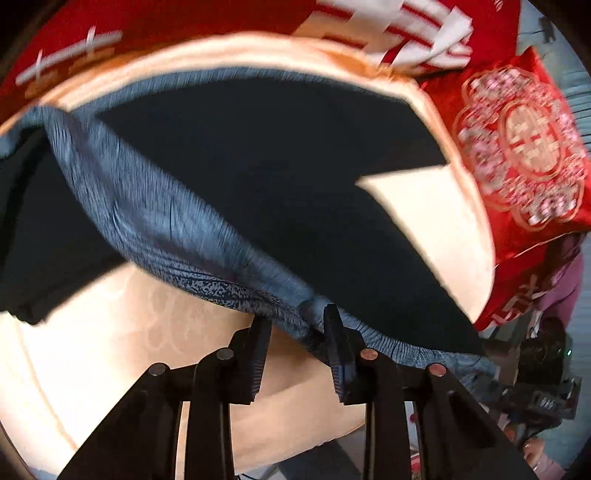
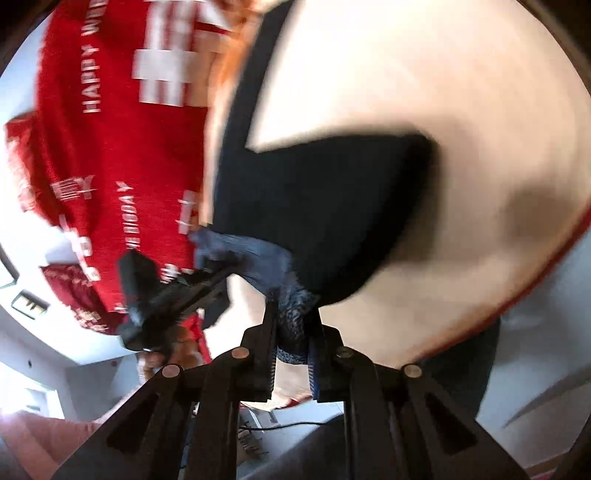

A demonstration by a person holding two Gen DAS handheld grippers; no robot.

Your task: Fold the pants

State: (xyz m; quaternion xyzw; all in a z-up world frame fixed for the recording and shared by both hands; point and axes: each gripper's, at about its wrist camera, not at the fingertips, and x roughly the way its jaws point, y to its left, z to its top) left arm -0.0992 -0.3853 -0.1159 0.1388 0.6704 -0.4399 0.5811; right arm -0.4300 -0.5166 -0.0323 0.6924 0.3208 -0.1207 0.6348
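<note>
Dark navy pants (image 1: 266, 162) with a blue-grey elastic waistband (image 1: 177, 229) hang lifted over a cream bed (image 1: 110, 354). My left gripper (image 1: 297, 317) pinches the waistband between its fingers. In the right wrist view the pants (image 2: 325, 206) hang from my right gripper (image 2: 293, 314), which is shut on the other part of the waistband (image 2: 295, 310). The left gripper (image 2: 195, 280) shows there too, at the left, holding the band's far end. Both views are blurred by motion.
A red blanket with white lettering (image 1: 155, 22) lies along the far side of the bed, also in the right wrist view (image 2: 110, 129). A red embroidered cushion (image 1: 524, 147) sits at the right. The bed's edge and floor (image 2: 535, 350) are at the lower right.
</note>
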